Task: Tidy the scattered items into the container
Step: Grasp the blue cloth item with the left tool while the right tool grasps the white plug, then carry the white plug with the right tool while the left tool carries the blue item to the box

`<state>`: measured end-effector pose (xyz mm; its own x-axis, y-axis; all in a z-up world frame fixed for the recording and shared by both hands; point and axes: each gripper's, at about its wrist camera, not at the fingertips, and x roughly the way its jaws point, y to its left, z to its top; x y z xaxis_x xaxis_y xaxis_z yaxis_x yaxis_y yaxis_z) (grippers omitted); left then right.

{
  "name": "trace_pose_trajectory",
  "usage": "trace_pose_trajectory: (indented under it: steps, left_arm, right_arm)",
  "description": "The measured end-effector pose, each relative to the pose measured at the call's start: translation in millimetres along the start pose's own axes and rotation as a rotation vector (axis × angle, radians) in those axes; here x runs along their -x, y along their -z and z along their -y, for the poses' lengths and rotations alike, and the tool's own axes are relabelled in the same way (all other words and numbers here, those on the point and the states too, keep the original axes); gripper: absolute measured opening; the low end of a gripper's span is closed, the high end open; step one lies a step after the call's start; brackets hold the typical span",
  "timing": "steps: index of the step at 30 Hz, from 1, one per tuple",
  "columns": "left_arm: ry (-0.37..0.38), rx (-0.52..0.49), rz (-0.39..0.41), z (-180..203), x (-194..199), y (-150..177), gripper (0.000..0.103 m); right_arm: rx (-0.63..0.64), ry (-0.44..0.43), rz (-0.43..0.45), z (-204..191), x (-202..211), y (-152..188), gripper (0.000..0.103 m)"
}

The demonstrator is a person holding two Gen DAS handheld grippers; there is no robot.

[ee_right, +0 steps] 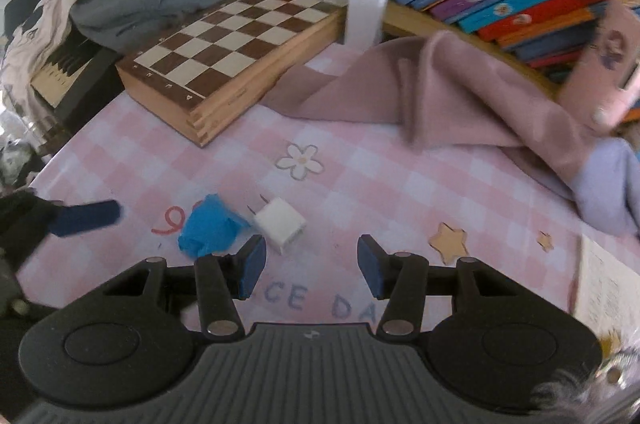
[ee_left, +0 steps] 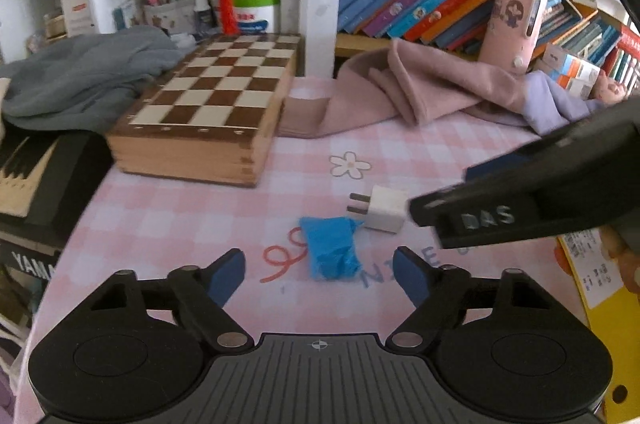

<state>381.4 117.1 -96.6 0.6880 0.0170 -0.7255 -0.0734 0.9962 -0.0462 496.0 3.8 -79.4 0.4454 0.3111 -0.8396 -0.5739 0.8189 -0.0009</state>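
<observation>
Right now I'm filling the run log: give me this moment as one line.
left hand-held gripper: open, before blue wad | right hand-held gripper: open, near white plug | both items on table | container: unseen

"DAS" on right gripper [ee_left: 440,220]; "YAMA" on keyboard [ee_left: 32,264]

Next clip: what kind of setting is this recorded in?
Most likely a child's study desk at home: a pink checked table cover, shelves of leaning children's books, a wooden chessboard box, and pen pots behind.
</observation>
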Motion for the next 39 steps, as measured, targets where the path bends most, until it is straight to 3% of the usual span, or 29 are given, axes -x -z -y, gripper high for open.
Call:
trace_pose_trajectory:
  steps: [3,10,11,16,21,25,30,32,39]
  left_arm:
    - [-0.011,0.002,-0.018,2.1,-16.4,-2.3,0.060]
    - [-0.009,0.045,-0.028,-6.1,-33.1,-2.3,0.037]
    - [-0.012,0.044,-0.029,-8.3,-32.6,-2.5,0.028]
    - [-0.036,0.075,-0.059,-28.2,-24.1,-2.1,0.027]
    - [-0.033,0.109,-0.038,-42.3,-2.1,-1.1,0.027]
    - [0.015,0.106,-0.023,-42.7,16.1,-1.9,0.027]
    - [0.036,0.094,-0.004,-40.9,33.3,-1.8,0.027]
    - [0.039,0.089,0.002,-39.7,37.9,-1.7,0.028]
    - [0.049,0.066,0.028,-34.6,60.3,1.3,0.027]
  right_arm:
    - [0.032,-0.018,-0.025,0.7,-11.8,-7.8,0.049]
    - [0.061,-0.056,-0.074,1.8,-32.0,-14.8,0.049]
    - [0.062,-0.063,-0.078,1.9,-34.2,-15.7,0.049]
    - [0.081,-0.084,-0.088,-1.7,-45.2,-20.5,0.049]
    - [0.104,-0.085,-0.092,-8.6,-55.0,-21.6,0.047]
    - [0.110,-0.082,-0.096,-13.0,-55.0,-23.1,0.041]
    - [0.106,-0.070,-0.101,-15.2,-51.2,-18.8,0.041]
    - [0.094,-0.076,-0.095,-14.8,-50.2,-18.2,0.030]
    - [0.052,-0.046,-0.068,-24.9,-37.8,-10.6,0.028]
